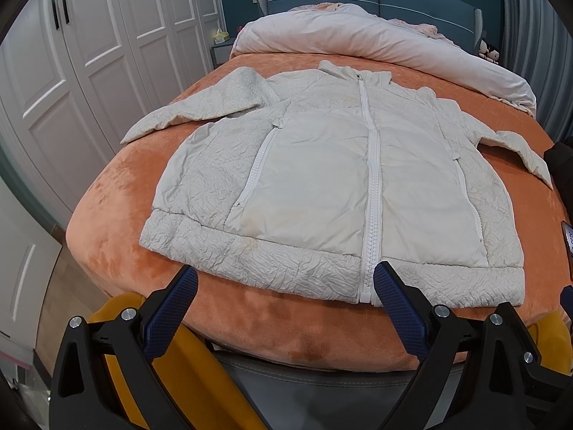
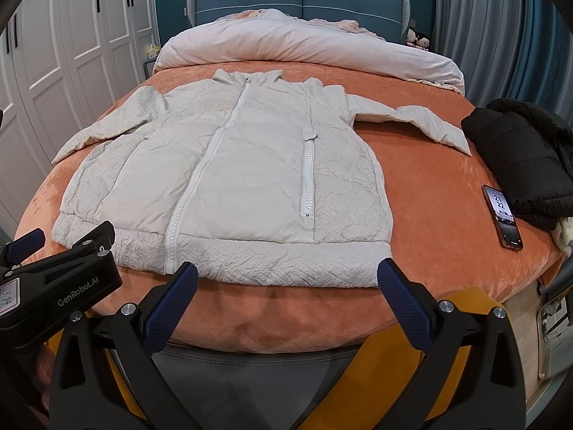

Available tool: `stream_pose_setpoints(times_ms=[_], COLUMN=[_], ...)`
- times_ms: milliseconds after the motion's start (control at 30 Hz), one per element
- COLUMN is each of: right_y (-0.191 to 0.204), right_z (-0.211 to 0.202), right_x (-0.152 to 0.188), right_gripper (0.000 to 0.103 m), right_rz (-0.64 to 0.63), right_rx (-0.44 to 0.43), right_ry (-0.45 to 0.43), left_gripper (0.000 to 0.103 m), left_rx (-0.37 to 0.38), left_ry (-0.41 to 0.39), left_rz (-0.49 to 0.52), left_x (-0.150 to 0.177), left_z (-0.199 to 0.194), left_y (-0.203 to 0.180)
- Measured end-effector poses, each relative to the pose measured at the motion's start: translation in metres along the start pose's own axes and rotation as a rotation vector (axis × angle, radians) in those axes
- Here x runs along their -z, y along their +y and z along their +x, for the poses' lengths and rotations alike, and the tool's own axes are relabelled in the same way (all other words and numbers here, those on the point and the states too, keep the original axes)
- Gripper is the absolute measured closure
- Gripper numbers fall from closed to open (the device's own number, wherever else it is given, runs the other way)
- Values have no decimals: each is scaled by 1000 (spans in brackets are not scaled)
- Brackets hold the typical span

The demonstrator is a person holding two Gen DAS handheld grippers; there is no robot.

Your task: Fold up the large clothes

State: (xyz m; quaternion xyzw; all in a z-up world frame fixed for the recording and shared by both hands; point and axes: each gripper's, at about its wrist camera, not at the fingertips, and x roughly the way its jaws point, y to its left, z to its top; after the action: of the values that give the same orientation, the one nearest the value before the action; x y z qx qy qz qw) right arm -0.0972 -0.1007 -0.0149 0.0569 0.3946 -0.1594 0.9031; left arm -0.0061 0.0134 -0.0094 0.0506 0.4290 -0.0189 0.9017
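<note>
While both tools (image 1: 284,279) (image 2: 288,277) gape empty, the jacket's (image 1: 322,179) right cuff seems cropped.

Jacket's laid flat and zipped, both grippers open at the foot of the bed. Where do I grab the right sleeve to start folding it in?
Take the right sleeve at its cuff, coming from the outer right side. It lies flat, angled away from the white jacket body, cuff end free on the orange bedspread, short of the black garment.

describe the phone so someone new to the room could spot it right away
Start at the orange bedspread and go to its right side, past the white jacket. The phone lies flat beside the black jacket, the only small, glossy item, its screen lit.
</note>
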Motion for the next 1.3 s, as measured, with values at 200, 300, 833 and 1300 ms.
stream_pose_setpoints(times_ms=[200,300,833,1300], right_y=[-1,-1,0,0], right_z=[0,0,0,0], right_x=[0,0,2,3], right_gripper=[5,5,5,5], right_rz=[1,1,1,1], right_rx=[-2,-2,-3,-6], right_ry=[1,1,6,8], left_gripper=[8,8,8,8], left_rx=[1,1,-2,-1], left_ry=[1,0,5,6], left_rz=[-1,-1,-1,-2], left_x=[0,0,0,1], left_z=[0,0,-1,-1], left_y=[0,0,2,2])
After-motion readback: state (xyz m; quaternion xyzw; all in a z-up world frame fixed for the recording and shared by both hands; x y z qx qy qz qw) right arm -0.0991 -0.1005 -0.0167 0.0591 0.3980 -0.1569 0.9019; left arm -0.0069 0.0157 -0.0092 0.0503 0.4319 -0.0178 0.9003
